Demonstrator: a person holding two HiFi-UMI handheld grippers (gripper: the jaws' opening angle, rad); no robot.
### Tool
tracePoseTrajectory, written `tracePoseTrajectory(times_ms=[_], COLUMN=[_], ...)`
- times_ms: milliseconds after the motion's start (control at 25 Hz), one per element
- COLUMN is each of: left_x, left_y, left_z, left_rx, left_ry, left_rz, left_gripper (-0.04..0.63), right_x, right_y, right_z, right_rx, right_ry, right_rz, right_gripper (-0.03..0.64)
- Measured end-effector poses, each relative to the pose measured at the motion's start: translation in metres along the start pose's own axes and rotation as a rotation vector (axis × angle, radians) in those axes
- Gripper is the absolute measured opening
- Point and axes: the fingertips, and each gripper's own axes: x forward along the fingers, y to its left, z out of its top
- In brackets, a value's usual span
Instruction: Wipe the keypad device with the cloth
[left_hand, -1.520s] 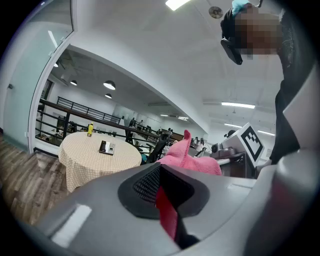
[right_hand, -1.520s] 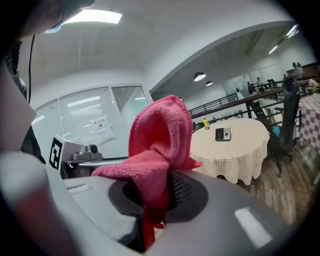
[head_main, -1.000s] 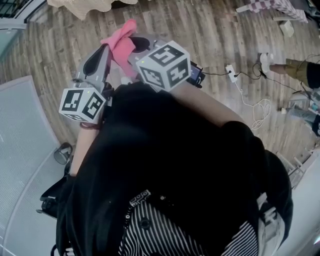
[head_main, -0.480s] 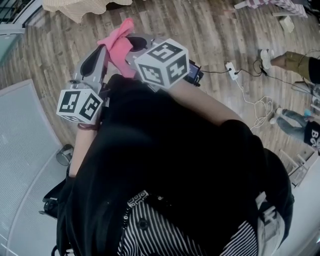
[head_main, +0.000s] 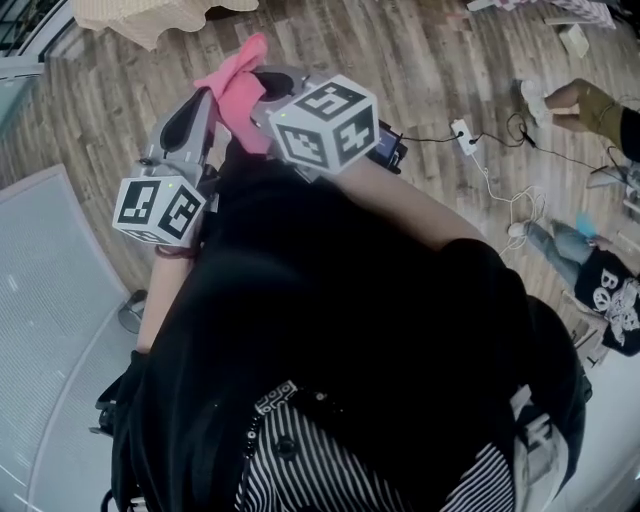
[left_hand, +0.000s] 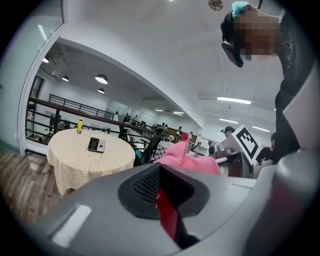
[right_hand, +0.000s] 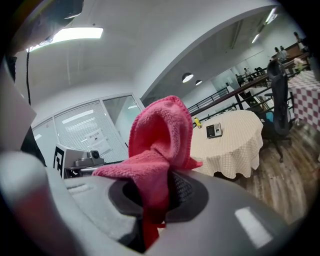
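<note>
Right gripper (right_hand: 150, 197) is clamped on the pink cloth (right_hand: 159, 132), with a bunched fold standing up out of the jaws. Left gripper (left_hand: 161, 196) has its jaws together. There's a thin red sliver in the seam, maybe a cloth edge, can't confirm. Keypad device (right_hand: 214, 131) lies flat near the middle of the round table (right_hand: 235, 147). Both grippers are well back from the table.

Cloth is light, soft terry and will flop, so keep the mid-bunch hold and leave a loose pad ahead of the jaws. Device looks small and light, likely to slide on the table's covering. Brace it by an edge with the left, off the keys.
</note>
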Motion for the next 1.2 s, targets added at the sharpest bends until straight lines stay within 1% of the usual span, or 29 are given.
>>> tracePoseTrajectory(times_ms=[200,320,480,640,880,1200], left_x=[0.035,0.051,0.069,0.082,0.101,0.105], left_y=[0.011,0.019,0.033,0.05,0.123,0.234], left_z=[0.012,0.016,0.02,0.02,0.043,0.086], left_rx=[0.008,0.016,0.031,0.046,0.046,0.033], left_ry=[0.003,0.023,0.048,0.062,0.07,0.061], left_rz=[-0.042,-0.071,-0.092,-0.108,-0.101,-0.106], left_gripper=[0.005,0.005,0.005,0.005,0.003,0.003], right_x=[0.007,0.013,0.026,0.042,0.112,0.22], right_y=[-0.031,-0.044,-0.061,-0.074,-0.09,-0.087], right_z=[0.021,0.029,0.037,0.042,0.071,0.118], right_rx=[0.015,0.027,0.055,0.062,0.065,0.061], right_ry=[-0.017,-0.021,-0.023,-0.022,-0.008,0.002], right_rz=[-0.042,-0.068,-0.095,-0.12,-0.144,-0.147], right_gripper=[0.061,0.063,0.063,0.063,0.063,0.061])
